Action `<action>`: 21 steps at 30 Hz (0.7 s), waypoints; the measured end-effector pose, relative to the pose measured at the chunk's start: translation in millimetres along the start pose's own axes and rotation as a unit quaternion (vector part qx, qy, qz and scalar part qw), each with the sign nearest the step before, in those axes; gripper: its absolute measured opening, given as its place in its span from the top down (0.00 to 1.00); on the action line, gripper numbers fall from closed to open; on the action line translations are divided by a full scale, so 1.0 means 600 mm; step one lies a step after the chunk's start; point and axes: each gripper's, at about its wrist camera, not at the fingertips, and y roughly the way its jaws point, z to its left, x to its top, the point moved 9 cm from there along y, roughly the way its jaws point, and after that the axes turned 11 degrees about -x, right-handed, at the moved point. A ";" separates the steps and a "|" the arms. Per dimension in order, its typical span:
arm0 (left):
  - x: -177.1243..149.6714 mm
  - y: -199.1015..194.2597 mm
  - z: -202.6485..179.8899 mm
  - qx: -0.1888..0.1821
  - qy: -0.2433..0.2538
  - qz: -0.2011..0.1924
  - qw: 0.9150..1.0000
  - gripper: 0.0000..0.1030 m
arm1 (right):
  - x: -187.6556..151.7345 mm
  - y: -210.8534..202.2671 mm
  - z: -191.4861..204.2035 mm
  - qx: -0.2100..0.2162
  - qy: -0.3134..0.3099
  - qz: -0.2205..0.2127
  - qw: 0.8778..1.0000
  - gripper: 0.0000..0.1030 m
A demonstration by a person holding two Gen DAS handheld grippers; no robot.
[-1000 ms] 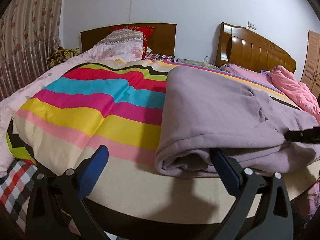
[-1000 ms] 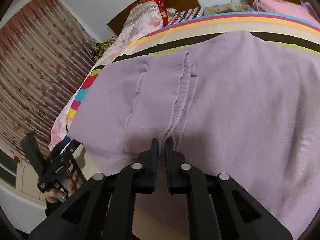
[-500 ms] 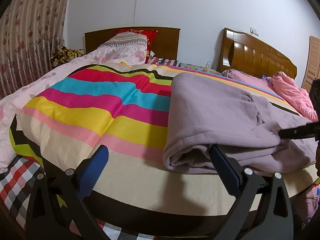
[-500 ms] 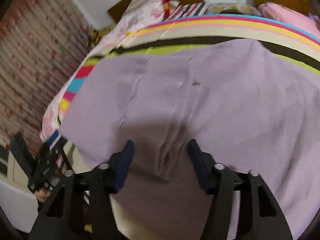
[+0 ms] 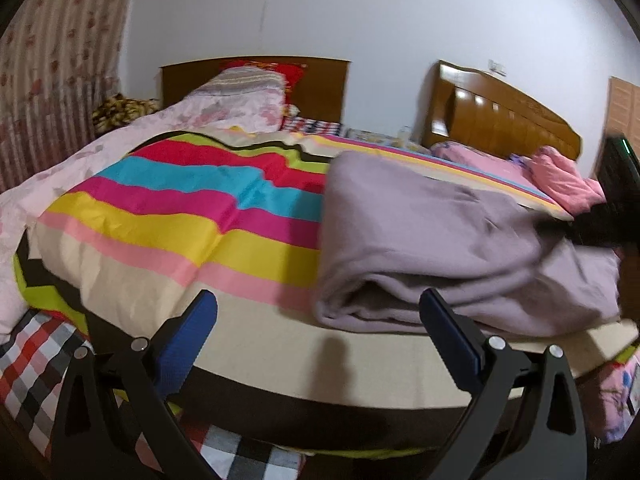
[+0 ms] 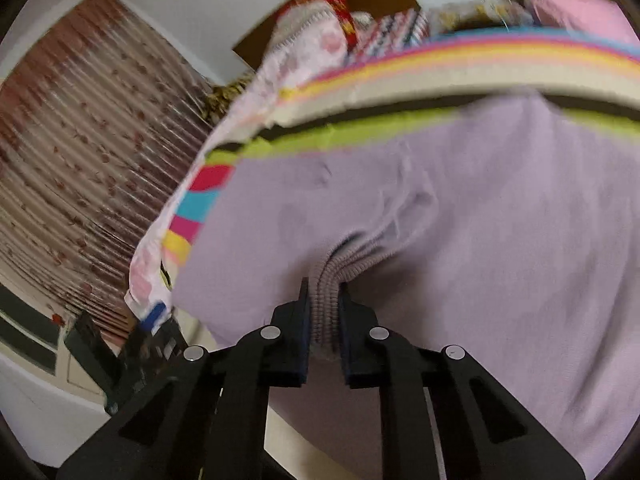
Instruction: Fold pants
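a striped quilt (image 5: 192, 216) covers the bed, floral curtain (image 6: 72, 168) beside it.

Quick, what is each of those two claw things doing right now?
Left gripper: open, holding nothing, near the edge of the lilac pants.
Right gripper: jaws closing, pinching the pants' ribbed band.

Right gripper (image 5: 592, 220) in left wrist view — dark blur at frame edge, jaws unreadable. Pants (image 6: 460, 220) far edge motion-smeared — cut off at right. Left gripper (image 6: 154, 316) tiny, blurred.
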 end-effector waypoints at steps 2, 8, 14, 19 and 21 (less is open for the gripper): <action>0.005 0.006 -0.024 -0.011 0.016 0.006 1.000 0.02 | 0.053 -0.019 0.043 0.006 -0.025 -0.030 0.999 0.87; 0.034 0.060 -0.026 0.011 0.007 0.026 1.000 0.02 | 0.161 -0.079 0.182 0.023 -0.113 -0.108 0.988 0.87; 0.032 0.066 0.078 0.059 -0.067 0.038 0.995 0.01 | 0.166 -0.149 0.150 0.037 -0.082 -0.157 0.983 0.88; 0.012 0.072 0.088 0.024 -0.095 0.052 0.994 0.01 | 0.006 -0.063 -0.044 -0.021 0.035 -0.078 0.996 0.88; 0.006 0.084 0.071 0.044 -0.050 0.066 0.996 0.01 | -0.058 -0.012 -0.100 -0.056 0.060 -0.035 0.996 0.89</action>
